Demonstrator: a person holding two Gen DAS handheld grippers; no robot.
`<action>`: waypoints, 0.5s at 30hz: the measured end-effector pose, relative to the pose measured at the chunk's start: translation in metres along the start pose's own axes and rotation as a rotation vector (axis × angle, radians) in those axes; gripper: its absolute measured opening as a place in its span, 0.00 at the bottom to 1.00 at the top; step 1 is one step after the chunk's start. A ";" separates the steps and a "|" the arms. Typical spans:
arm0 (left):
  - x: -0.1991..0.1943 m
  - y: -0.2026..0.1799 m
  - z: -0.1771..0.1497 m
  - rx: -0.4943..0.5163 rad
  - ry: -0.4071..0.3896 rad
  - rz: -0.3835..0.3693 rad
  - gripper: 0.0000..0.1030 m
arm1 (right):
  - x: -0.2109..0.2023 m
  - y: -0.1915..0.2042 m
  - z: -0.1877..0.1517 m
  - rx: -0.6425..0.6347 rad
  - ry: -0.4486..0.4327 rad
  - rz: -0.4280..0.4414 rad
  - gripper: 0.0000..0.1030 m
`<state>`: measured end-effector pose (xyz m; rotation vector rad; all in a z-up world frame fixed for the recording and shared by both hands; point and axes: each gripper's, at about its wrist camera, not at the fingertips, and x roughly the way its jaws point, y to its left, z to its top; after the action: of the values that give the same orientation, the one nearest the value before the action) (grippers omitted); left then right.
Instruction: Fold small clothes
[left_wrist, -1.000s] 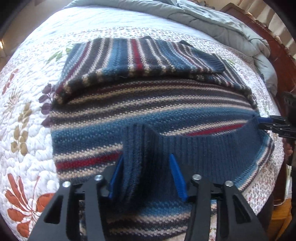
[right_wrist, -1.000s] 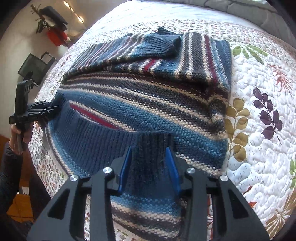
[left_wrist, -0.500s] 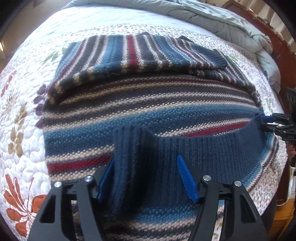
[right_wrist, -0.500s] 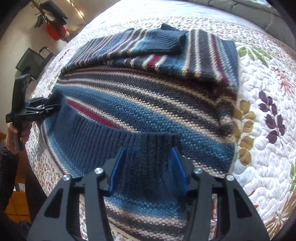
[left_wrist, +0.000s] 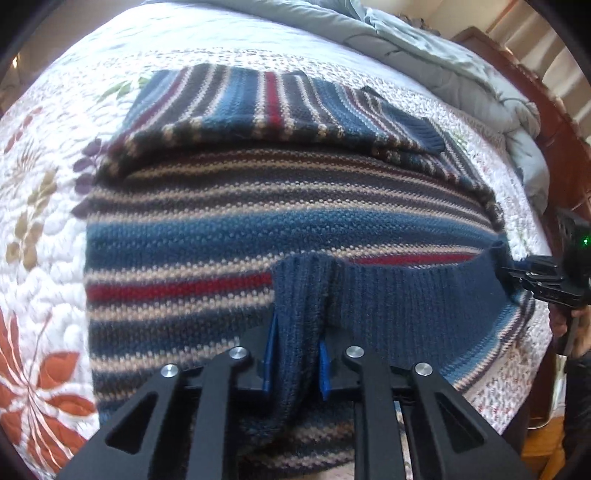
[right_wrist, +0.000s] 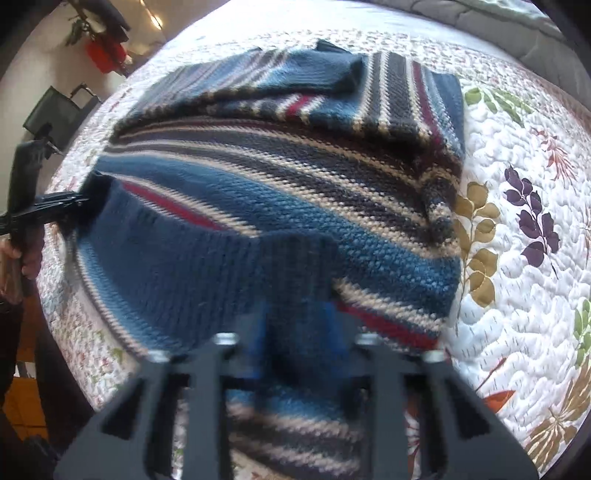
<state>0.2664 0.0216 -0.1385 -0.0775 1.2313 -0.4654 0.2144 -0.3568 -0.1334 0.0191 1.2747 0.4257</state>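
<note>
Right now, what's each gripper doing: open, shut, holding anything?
Left gripper: just closed, shut on the sweater's navy ribbed hem.
Right gripper: just closed, shut on the same hem at its other end.

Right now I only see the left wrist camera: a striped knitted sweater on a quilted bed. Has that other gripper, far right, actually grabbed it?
Observer: Yes. The right wrist view is blurred, but the right gripper has just closed its jaws on a fold of the striped knitted sweater's navy ribbed hem.
Operator: How does my gripper look from there?
Observer: The left gripper, its jaws also just closed, pinches the hem's other end, and a hand is wrapped around its handle.
Operator: Anything else in the room?
Observer: A black folding frame stands by the wall, and a red object hangs on it.
</note>
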 end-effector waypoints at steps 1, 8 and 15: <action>-0.004 -0.001 -0.003 0.000 -0.007 0.000 0.17 | -0.004 0.002 -0.002 -0.007 -0.008 -0.004 0.10; -0.037 -0.002 -0.009 -0.030 -0.094 -0.016 0.16 | -0.043 0.003 -0.001 0.021 -0.110 0.040 0.09; -0.057 0.010 0.034 -0.112 -0.185 -0.034 0.16 | -0.066 -0.020 0.038 0.119 -0.197 0.046 0.09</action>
<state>0.2865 0.0455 -0.0789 -0.2330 1.0747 -0.4092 0.2403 -0.3880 -0.0658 0.1865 1.1052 0.3775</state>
